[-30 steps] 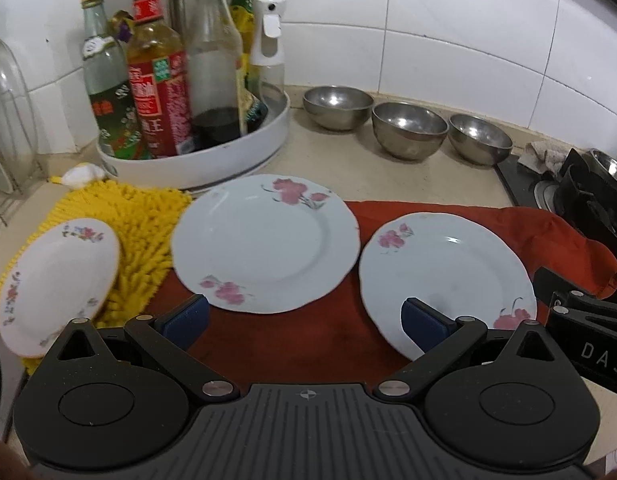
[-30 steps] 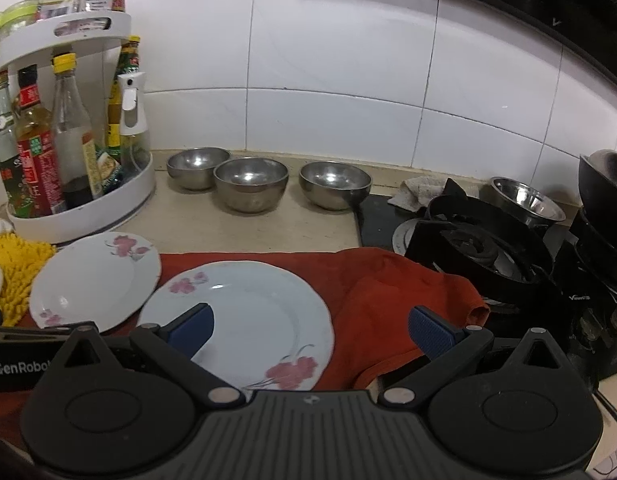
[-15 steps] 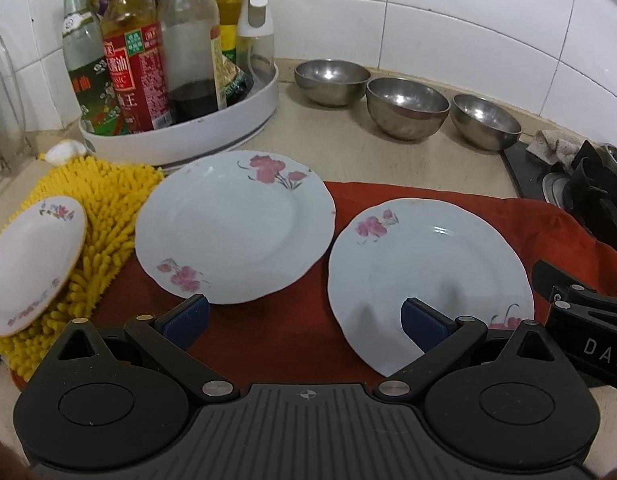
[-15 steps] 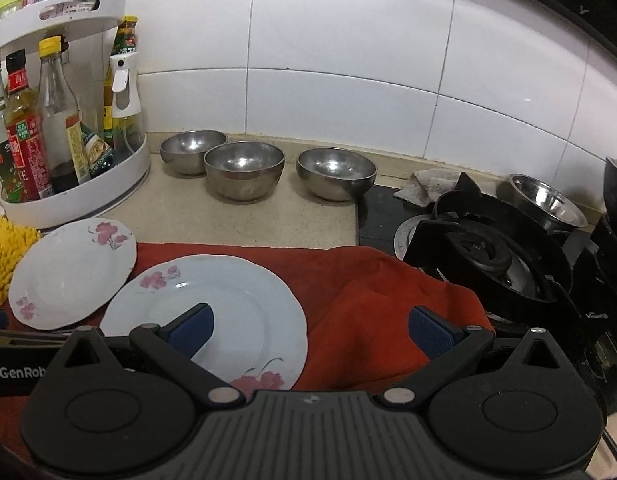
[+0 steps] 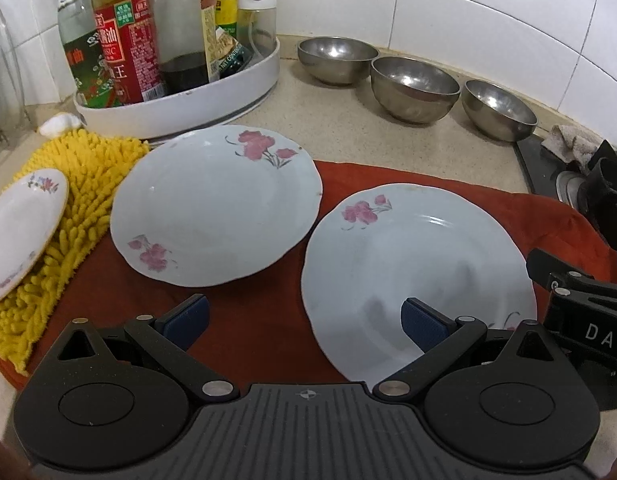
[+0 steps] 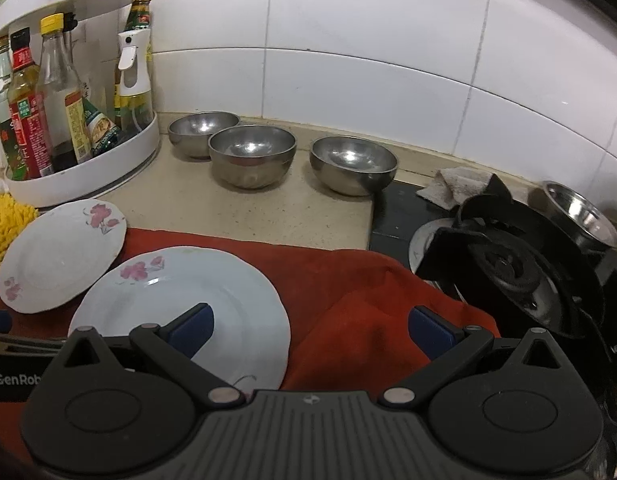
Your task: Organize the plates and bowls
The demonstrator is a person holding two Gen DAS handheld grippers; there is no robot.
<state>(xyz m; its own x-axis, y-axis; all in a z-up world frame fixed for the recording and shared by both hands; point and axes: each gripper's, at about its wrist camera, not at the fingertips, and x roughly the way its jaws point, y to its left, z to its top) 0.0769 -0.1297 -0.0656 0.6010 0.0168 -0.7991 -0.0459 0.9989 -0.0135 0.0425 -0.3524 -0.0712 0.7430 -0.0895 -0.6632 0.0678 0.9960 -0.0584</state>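
Two white plates with pink flowers lie on a red cloth (image 5: pixel 248 320): the left plate (image 5: pixel 216 204) and the right plate (image 5: pixel 416 276), also in the right wrist view (image 6: pixel 60 252) (image 6: pixel 180 304). A small flowered plate (image 5: pixel 20 224) rests tilted on a yellow mop pad (image 5: pixel 76 184). Three steel bowls (image 5: pixel 336 58) (image 5: pixel 414 88) (image 5: pixel 498 110) stand in a row by the wall, also in the right wrist view (image 6: pixel 202 132) (image 6: pixel 252 154) (image 6: pixel 352 164). My left gripper (image 5: pixel 304 322) is open and empty above the cloth's near edge. My right gripper (image 6: pixel 312 330) is open and empty, over the right plate's edge.
A white turntable rack (image 5: pixel 180 92) with several bottles stands at the back left. A gas stove (image 6: pixel 508 264) with a steel pot (image 6: pixel 580 216) is on the right. A rag (image 6: pixel 456 188) lies near the stove. A dish rack (image 5: pixel 0 80) is at far left.
Both grippers have moved forward and lower toward the plates, which now look larger. Nothing on the counter has moved. Both grippers stay open.
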